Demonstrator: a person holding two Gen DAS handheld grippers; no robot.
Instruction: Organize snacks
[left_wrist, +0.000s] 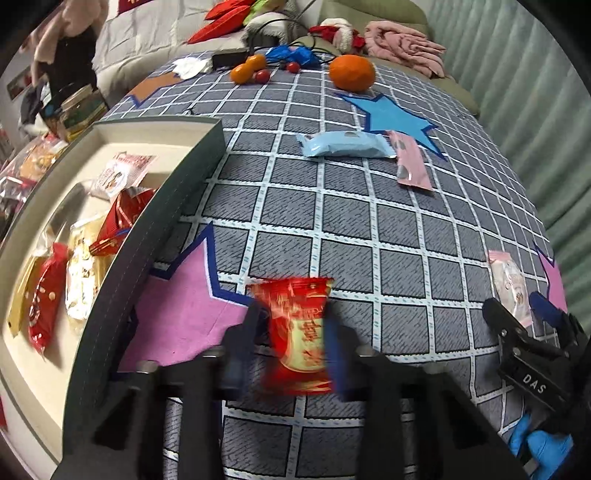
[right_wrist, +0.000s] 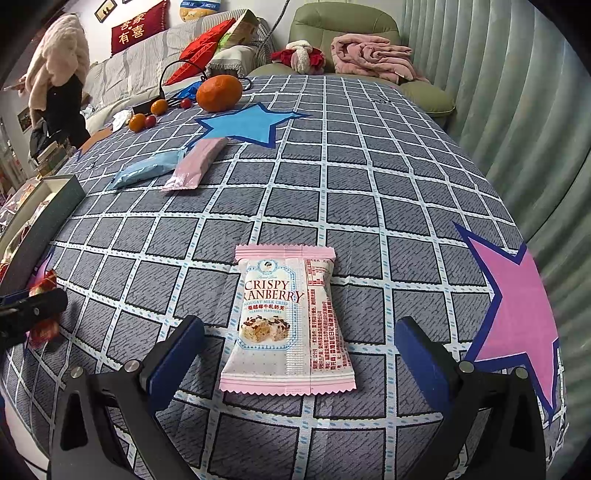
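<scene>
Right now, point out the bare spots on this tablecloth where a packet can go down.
Free: the grid between the box, the blue packet and the red packet held by the left gripper; also right of the cranberry packet, toward the pink star. Crowded: around the large orange.

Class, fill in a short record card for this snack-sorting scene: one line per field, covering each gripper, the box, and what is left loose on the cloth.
Left gripper: shut on red snack packet
Right gripper: open, fingers either side of pink cranberry packet, which lies flat on the cloth
Box: open, to the left, several packets inside
Loose wrappers: light blue packet and pink packet, touching, near the blue star
Fruit: large orange at far end
Surface: checked tablecloth
</scene>
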